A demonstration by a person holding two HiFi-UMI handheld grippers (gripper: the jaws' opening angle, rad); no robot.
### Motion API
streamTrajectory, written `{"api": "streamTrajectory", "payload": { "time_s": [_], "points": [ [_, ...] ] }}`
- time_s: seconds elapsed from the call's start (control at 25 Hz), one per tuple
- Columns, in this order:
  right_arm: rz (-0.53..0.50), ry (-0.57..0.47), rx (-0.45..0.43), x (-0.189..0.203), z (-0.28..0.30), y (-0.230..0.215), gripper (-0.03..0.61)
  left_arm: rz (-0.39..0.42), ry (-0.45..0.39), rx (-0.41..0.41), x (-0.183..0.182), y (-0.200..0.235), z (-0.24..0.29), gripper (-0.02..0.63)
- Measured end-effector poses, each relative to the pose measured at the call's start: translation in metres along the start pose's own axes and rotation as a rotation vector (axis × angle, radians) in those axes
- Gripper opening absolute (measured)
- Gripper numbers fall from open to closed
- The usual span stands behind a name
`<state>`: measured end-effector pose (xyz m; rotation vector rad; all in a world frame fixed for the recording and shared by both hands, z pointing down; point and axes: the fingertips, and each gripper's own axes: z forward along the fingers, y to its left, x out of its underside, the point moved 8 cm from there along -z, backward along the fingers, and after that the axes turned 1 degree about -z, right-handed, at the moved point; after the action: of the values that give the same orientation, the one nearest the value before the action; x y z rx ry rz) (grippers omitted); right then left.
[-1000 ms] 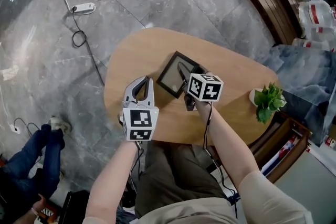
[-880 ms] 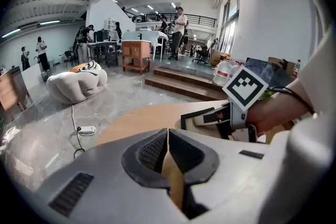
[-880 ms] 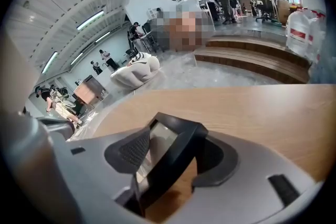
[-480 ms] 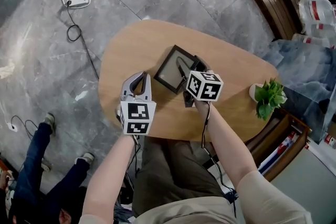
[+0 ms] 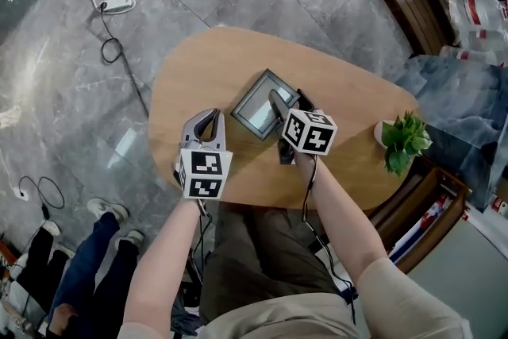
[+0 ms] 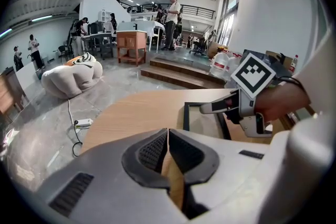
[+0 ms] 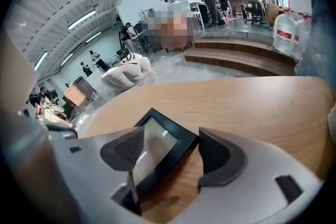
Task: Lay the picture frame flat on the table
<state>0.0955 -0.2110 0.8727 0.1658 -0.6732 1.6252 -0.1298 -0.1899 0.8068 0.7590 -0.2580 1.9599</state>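
Shows a black picture frame (image 5: 258,109) lying glass-up near the middle of the wooden table (image 5: 198,75). Looks flat. Has the right gripper (image 5: 287,101) reaching over it, jaws opening wide, one on each side of the frame's near corner, not squeezing it. Finds the left gripper (image 5: 213,118) low over the table's near left side, jaws pressed together with nothing between them, apart from the frame. Also shows a small potted plant (image 5: 405,140) at the table's right end.

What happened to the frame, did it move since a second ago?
Yes. The frame has tipped down toward the table: its glass, dark before, now faces up. The right gripper is opening, with the frame's edge between its jaws.
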Motion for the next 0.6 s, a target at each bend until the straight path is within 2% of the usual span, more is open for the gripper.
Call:
{"api": "streamTrajectory", "payload": {
  "time_s": [0.24,0.4,0.6],
  "points": [
    [0.029,0.045,-0.014,-0.007,-0.025,0.001,0.272,0.005,0.000,-0.011,-0.013,-0.004,-0.026,0.011],
    [-0.002,0.035,-0.028,-0.027,-0.061,0.015,0.271,0.009,-0.012,-0.021,-0.033,-0.009,-0.055,0.011],
    [-0.013,-0.010,-0.083,-0.063,-0.118,0.042,0.270,-0.003,-0.065,-0.037,-0.068,-0.018,-0.104,0.011]
  ]
}}
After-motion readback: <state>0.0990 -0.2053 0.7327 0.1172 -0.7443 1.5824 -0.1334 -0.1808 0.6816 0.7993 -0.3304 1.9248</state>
